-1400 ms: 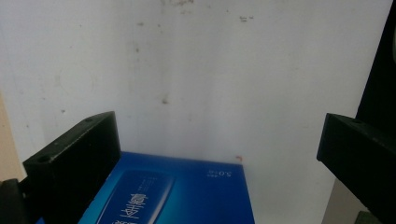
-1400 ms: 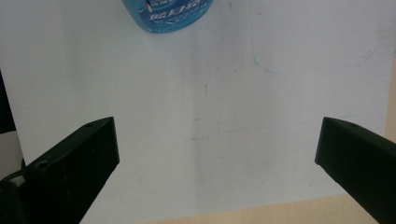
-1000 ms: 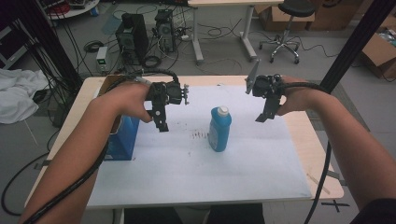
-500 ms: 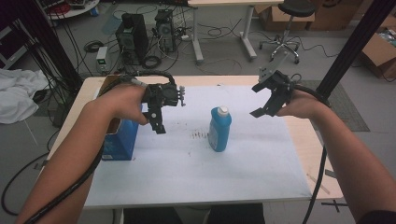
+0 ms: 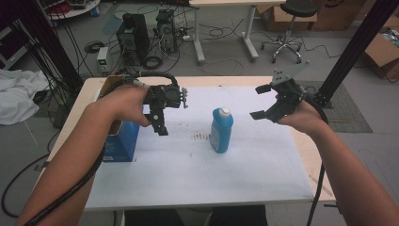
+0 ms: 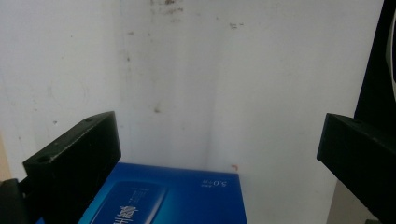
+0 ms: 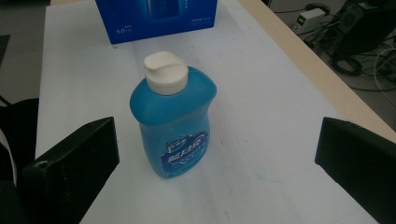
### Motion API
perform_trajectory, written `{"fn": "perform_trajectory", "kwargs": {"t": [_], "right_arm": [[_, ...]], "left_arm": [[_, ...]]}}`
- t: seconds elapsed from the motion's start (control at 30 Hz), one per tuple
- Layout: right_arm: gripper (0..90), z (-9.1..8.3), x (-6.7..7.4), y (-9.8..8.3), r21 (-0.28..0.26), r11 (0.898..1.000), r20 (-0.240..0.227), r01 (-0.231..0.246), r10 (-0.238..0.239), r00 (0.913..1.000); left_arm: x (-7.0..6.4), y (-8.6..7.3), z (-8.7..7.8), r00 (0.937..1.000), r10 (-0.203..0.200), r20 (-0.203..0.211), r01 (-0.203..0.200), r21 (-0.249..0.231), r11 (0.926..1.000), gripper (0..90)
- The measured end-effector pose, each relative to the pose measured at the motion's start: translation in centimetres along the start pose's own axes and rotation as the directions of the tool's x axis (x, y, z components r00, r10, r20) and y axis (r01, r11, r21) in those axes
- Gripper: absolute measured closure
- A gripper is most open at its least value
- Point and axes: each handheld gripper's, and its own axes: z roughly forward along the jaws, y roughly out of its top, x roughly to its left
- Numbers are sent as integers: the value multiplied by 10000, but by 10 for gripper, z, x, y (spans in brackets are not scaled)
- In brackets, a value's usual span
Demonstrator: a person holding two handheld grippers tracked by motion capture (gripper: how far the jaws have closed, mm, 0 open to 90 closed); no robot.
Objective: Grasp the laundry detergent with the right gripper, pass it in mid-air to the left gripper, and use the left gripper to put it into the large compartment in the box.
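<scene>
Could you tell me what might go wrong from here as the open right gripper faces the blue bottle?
The bottle stands upright, tall and narrow, so a jaw of the right gripper clipping its side could tip it over. The white cap looks smooth; a grip there might slip. The left gripper hovers by the blue box and could bump it.

bottle: blue translucent plastic, smooth and glossy, with a printed label stuck on the front
cap: white plastic, smooth, matt to faintly sheened
box: blue printed cardboard, smooth, slightly glossy
table cover: white sheet, matt, smooth, marked with small dark smudges and scuffs
table edge: pale wood-look board, matt
left gripper: matt black plastic jaws, flat-faced, a little grainy
right gripper: the same matt black plastic jaws; in the high view a grey flat plate sits on top, dull finish
cloth: white fabric, soft and crumpled, on the floor beside the table
</scene>
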Motion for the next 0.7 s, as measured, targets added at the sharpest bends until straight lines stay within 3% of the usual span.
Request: {"fn": "perform_trajectory", "kwargs": {"t": [0.03,0.1,0.17,0.27,0.37,0.43,0.53,0.63,0.7], "right_arm": [[0,-2,7,-1,-70,9998,443,-170,173,9989],[0,-3,10,-2,-101,9996,638,-267,273,9976],[0,-6,21,-6,-163,9985,1311,-523,540,9899],[0,-7,28,-9,-282,9975,1494,-643,678,9864],[0,-8,44,-17,-676,9932,2112,-949,1072,9716],[0,-8,48,-18,-751,9918,2182,-1034,1175,9688],[0,-2,64,-27,-1050,9847,2760,-1389,1631,9472],[0,2,70,-31,-1075,9826,2871,-1513,1764,9415],[0,10,82,-36,-1053,9810,3160,-1628,1883,9299]], "left_arm": [[-1,1,0,10000,37,-6,-37,4,10000,0],[-2,2,0,9999,124,-25,-124,-29,9999,1],[-3,3,0,9997,247,-42,-247,-18,9997,0],[-5,5,1,9992,381,-79,-382,-20,9993,0],[-8,7,2,9984,570,-62,-570,-69,9983,1],[-10,9,4,9977,669,-49,-670,-39,9977,1],[-14,11,7,9965,832,-49,-832,-33,9965,1],[-17,13,7,9953,963,-112,-963,-22,9953,1],[-19,14,5,9944,1045,-162,-1045,-5,9945,0]]}}
